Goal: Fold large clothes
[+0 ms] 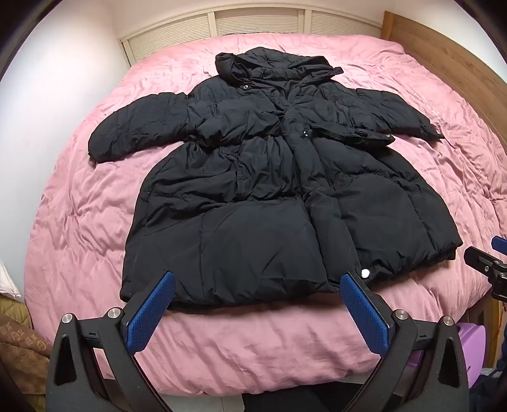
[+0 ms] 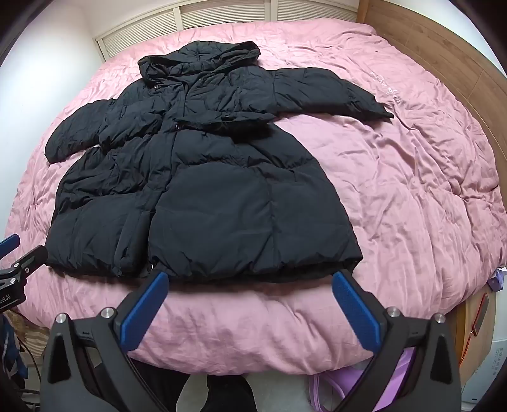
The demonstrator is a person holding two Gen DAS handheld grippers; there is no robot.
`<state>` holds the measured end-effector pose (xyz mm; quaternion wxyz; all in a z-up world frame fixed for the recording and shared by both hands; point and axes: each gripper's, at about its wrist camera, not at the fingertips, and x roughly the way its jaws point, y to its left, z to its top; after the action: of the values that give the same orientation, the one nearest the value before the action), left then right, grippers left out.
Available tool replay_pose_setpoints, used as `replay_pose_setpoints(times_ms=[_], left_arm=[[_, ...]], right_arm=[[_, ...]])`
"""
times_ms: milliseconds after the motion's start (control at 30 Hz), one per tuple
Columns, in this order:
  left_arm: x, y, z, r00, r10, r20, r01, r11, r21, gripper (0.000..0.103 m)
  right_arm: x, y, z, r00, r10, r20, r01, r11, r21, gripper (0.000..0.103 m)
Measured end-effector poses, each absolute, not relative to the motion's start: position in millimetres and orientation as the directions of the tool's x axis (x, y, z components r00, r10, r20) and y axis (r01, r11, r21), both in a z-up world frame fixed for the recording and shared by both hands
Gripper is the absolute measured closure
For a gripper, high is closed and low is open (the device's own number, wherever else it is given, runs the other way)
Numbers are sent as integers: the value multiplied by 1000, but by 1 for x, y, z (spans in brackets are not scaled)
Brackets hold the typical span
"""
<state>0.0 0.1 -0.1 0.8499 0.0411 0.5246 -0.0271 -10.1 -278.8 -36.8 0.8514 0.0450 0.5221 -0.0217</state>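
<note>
From my seat, the black puffer coat point(image 1: 279, 177) fills the middle of the pink duvet point(image 1: 253, 342), hem toward me, sleeves spread to both sides. I see a bare strip of duvet between the hem and the near bed edge, and both grippers hang above it with jaws spread wide, left gripper point(image 1: 258, 280) and right gripper point(image 2: 250, 280), gripping nothing. To the coat's right lies a broad bare stretch of duvet point(image 2: 412, 177); the left side has less. The wooden headboard point(image 2: 443, 57) walls off the right edge, and louvred doors point(image 1: 253, 19) close the far end.
</note>
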Motion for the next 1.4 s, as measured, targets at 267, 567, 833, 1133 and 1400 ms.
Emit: replay_pose_setpoints(times_ms=[267,567,833,1133,1400], left_arm=[[-3,0,-3,446,-5,-895,91,995,40,1],[-2,0,-6,430,-6,-903,94,995,38,1],[-1,2,-5,433,-12,-901,94,995,32,1],[1,4,-5,430,-27,-903,89,996,13,1],[2,4,-8,419,-34,-907,90,996,4,1]], right_arm=[[-10,-278,-37,452,6,-892,85,995,50,0],[-10,-277,-37,451,8,-892,86,995,53,0],[-10,-276,-37,452,10,-892,85,995,54,0],[-10,-274,-37,451,10,-892,85,995,54,0],[-9,-274,-36,450,10,-893,84,995,54,0]])
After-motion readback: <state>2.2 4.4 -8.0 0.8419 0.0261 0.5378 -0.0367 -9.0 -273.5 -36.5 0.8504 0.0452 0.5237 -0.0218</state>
